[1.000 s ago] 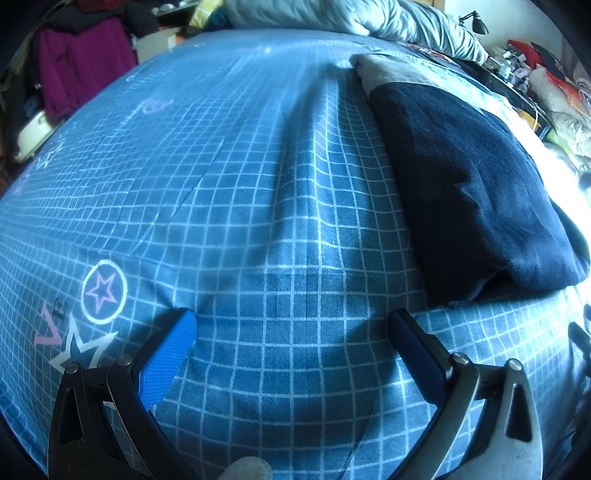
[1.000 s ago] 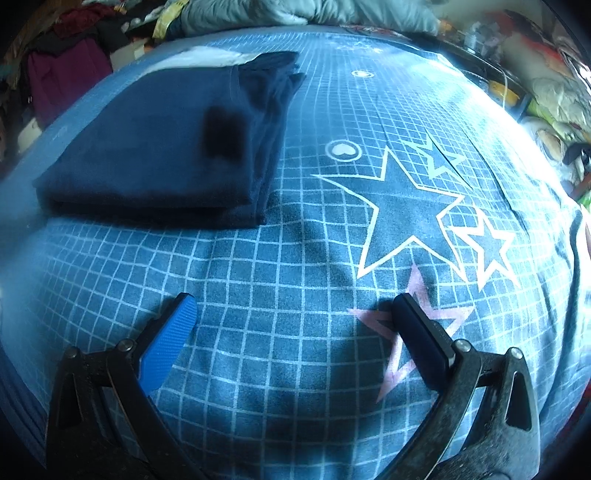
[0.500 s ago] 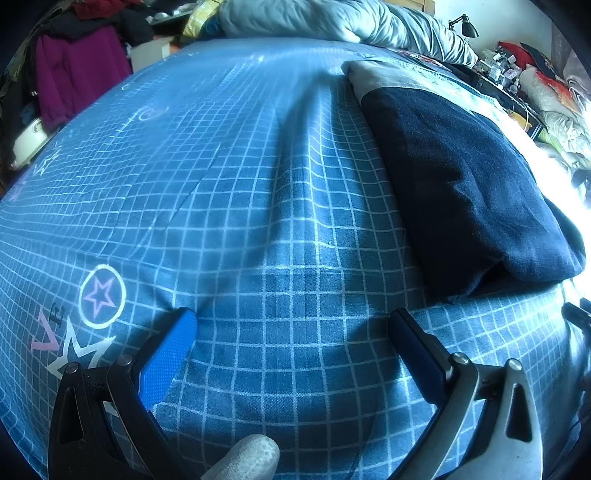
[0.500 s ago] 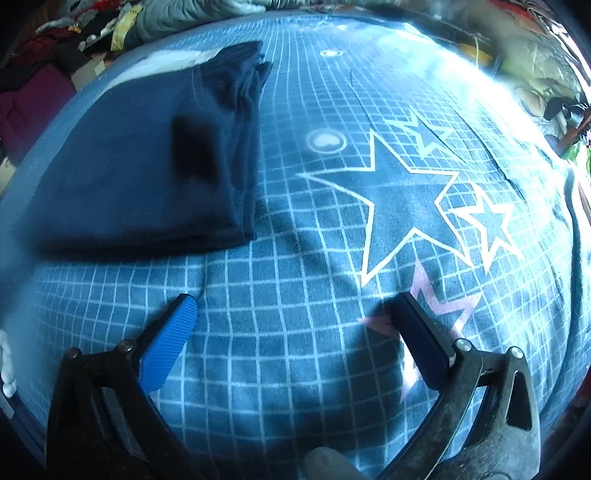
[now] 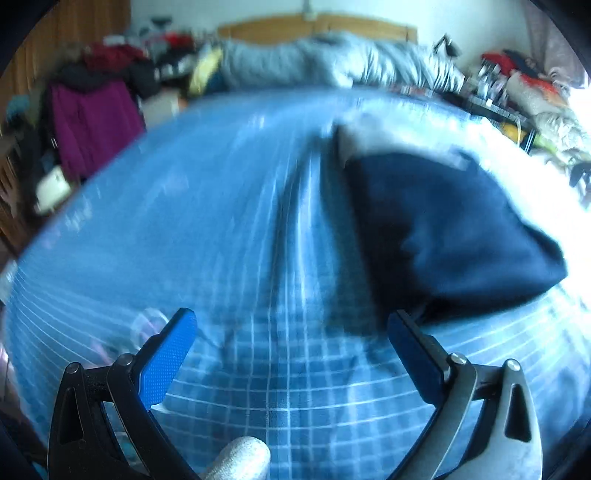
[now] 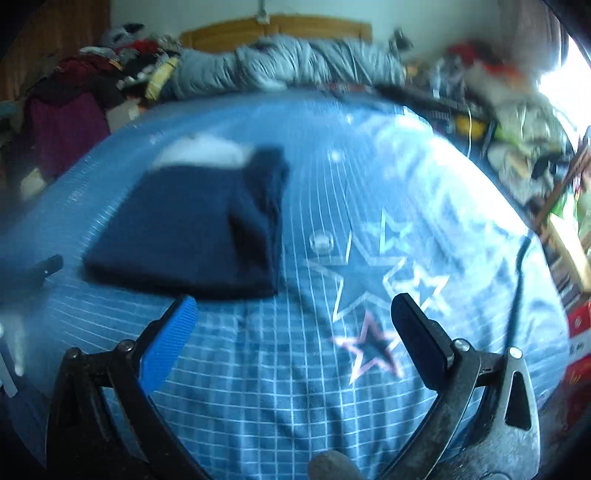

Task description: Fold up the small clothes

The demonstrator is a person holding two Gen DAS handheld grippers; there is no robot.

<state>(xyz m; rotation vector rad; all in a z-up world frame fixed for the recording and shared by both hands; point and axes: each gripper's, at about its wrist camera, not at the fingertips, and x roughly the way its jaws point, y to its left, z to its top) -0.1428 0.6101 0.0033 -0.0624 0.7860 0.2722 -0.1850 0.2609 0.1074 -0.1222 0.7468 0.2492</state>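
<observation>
A folded dark navy garment lies on the blue checked bedsheet, with something white under its far end. In the left wrist view it sits ahead and to the right of my left gripper, which is open and holds nothing. The right wrist view shows the same navy garment ahead and to the left of my right gripper, also open with nothing between its fingers. Both views are blurred by motion.
A grey duvet is bunched along the wooden headboard. Piles of clothes crowd the left side of the bed, and cluttered items line the right. Star prints mark the sheet.
Both grippers have risen and pulled back from the bed, so the headboard and room now show. The folded garment looks smaller and farther off. Both grippers stay open.
</observation>
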